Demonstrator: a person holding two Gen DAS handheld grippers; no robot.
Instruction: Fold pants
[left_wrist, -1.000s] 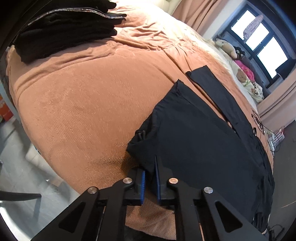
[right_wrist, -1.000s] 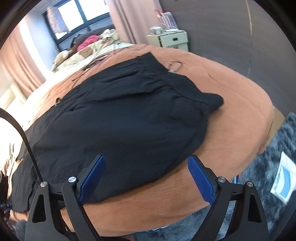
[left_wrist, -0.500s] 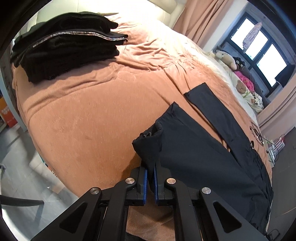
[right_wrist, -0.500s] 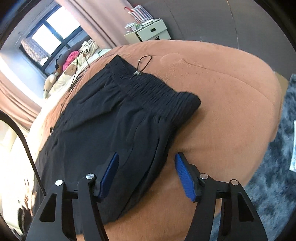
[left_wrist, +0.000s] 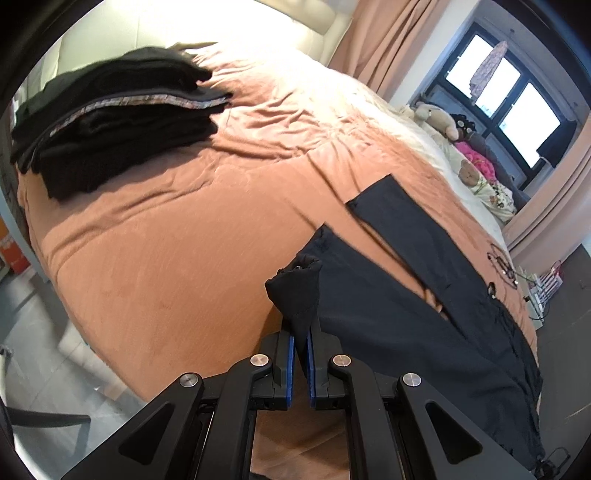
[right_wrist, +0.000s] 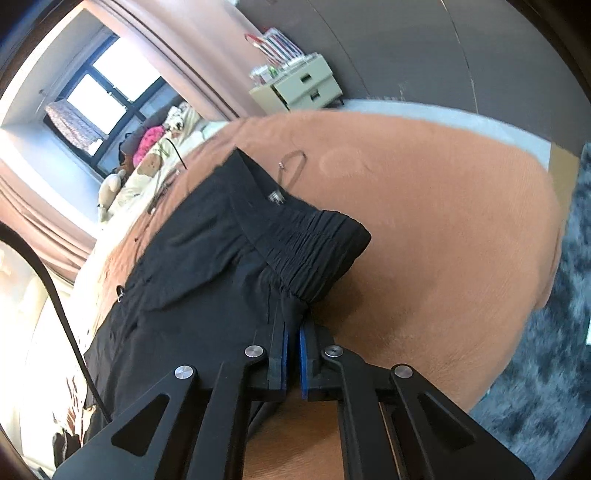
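Black pants lie spread on a bed with an orange-brown blanket. In the left wrist view my left gripper is shut on the near leg's hem corner, which bunches up above the blue pads and hangs lifted off the blanket. The other leg lies flat farther back. In the right wrist view my right gripper is shut on the near side of the pants, just below the gathered elastic waistband, which sits low on the blanket.
A stack of folded dark clothes sits at the bed's far left corner. Stuffed toys and pillows lie by the window. A wire hanger rests beyond the waistband. A nightstand stands by the wall; grey rug on the floor.
My right gripper swung toward the waistband side and its jaws went from wide open to shut on the fabric. My left gripper rose, lifting the hem corner off the blanket.
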